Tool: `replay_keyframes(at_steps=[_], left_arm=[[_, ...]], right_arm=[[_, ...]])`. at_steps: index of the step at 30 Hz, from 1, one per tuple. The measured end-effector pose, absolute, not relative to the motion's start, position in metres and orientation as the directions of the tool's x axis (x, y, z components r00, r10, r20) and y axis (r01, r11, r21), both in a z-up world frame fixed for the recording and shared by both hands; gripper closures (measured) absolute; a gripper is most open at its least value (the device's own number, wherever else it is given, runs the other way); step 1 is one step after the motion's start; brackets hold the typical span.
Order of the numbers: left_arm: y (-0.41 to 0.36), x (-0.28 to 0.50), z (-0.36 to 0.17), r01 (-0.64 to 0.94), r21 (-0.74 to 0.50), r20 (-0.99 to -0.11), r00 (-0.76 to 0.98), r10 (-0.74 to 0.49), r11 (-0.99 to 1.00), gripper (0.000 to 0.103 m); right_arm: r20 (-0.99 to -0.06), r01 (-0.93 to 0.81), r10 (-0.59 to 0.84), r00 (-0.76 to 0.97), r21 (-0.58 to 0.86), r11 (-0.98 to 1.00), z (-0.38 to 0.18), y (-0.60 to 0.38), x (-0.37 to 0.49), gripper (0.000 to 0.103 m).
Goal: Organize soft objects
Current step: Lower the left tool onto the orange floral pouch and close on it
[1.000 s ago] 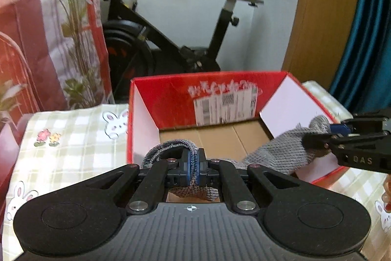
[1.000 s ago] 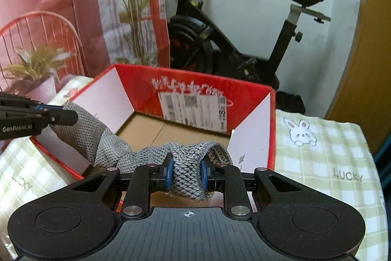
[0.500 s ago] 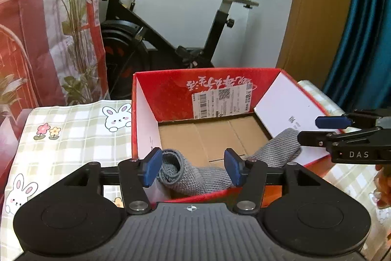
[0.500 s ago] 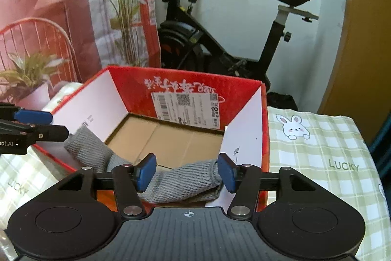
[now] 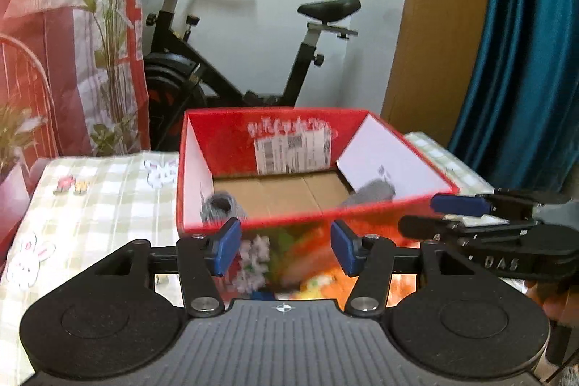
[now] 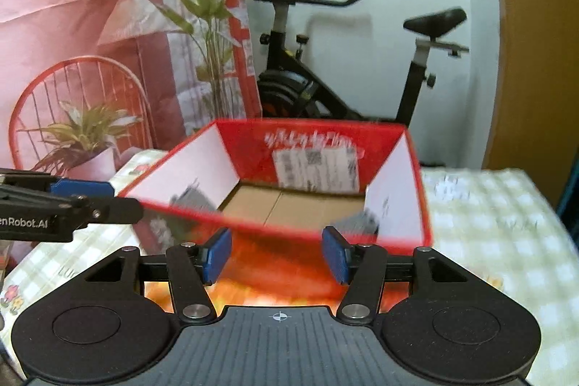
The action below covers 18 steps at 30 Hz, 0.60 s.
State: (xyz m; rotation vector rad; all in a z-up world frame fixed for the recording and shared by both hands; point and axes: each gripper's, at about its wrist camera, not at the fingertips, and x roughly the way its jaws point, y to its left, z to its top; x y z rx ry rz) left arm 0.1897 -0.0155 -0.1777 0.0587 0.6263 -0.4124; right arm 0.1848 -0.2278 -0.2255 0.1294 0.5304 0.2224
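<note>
The left tongs (image 5: 285,250) are spread with nothing between them, outside the near wall of the red cardboard box (image 5: 253,136). A grey knitted sock (image 5: 220,207) lies inside on the box floor. The right tongs (image 6: 277,254) are likewise spread and empty.

- A box (image 5: 318,205) is set on the cloth-covered table (image 5: 90,205).
- A knitted cloth (image 5: 222,205) is laid inside it.
- An exercise bike (image 5: 202,75) is placed behind the box.
</note>
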Motion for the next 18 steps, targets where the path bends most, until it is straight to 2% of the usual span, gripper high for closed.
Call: replay_keyframes(at_steps=[8,14,18], left_arm=[[-0.003,0.181,-0.22,0.326,-0.171,-0.648,0.674,-0.355,0.93,0.047],[0.001,0.179,-0.24,0.323,-0.226,-0.658,0.645,-0.389,0.919,0.048],[0.0,0.174,-0.25,0.343,-0.24,-0.656,0.632,-0.412,0.908,0.062]], right_arm=[[-0.581,-0.168,0.23,0.78,0.159,0.973,-0.279,-0.208,0.154,0.052],[-0.579,-0.175,0.241,0.779,0.169,0.97,-0.293,-0.205,0.149,0.051],[-0.573,-0.184,0.253,0.779,0.175,0.967,-0.298,-0.205,0.149,0.051]])
